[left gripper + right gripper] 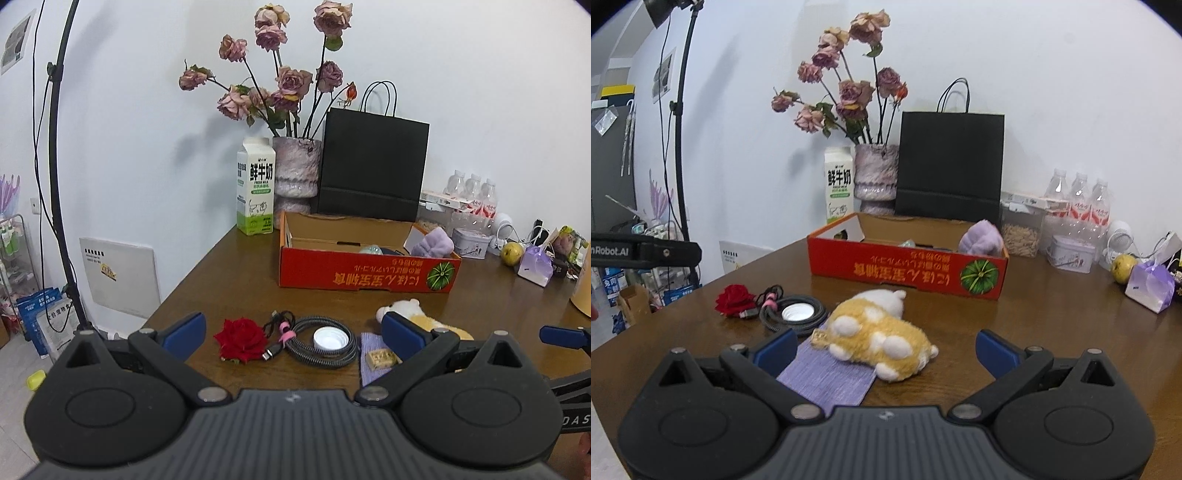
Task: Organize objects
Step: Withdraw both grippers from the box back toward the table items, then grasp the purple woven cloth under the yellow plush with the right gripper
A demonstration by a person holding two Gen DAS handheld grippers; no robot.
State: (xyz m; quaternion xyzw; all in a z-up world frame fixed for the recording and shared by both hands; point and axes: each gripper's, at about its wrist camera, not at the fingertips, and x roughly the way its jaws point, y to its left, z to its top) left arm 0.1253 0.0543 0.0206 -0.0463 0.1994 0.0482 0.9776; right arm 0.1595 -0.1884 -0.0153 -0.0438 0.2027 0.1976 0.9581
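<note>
Wall: plain white painted wall (480, 74) (a small print hangs at far left)
Furniture: dark brown wooden table (236, 273), set in the corner
Light: black metal lamp stand (55, 147), cable trailing down
Floor: pale grey tiled floor (14, 373)
Fixture: white flat wall panel (122, 277), low beside the table

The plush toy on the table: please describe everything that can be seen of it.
The plush toy is a small stuffed animal of fluffy yellow-orange fabric with white patches, white paws and a white end turned toward the red cardboard box. It lies flat on the brown wooden table, apart from the box. One side rests on a purple woven cloth, and a small golden block touches it there. It lies ahead of the open right gripper, whose fingers do not touch it.
</note>
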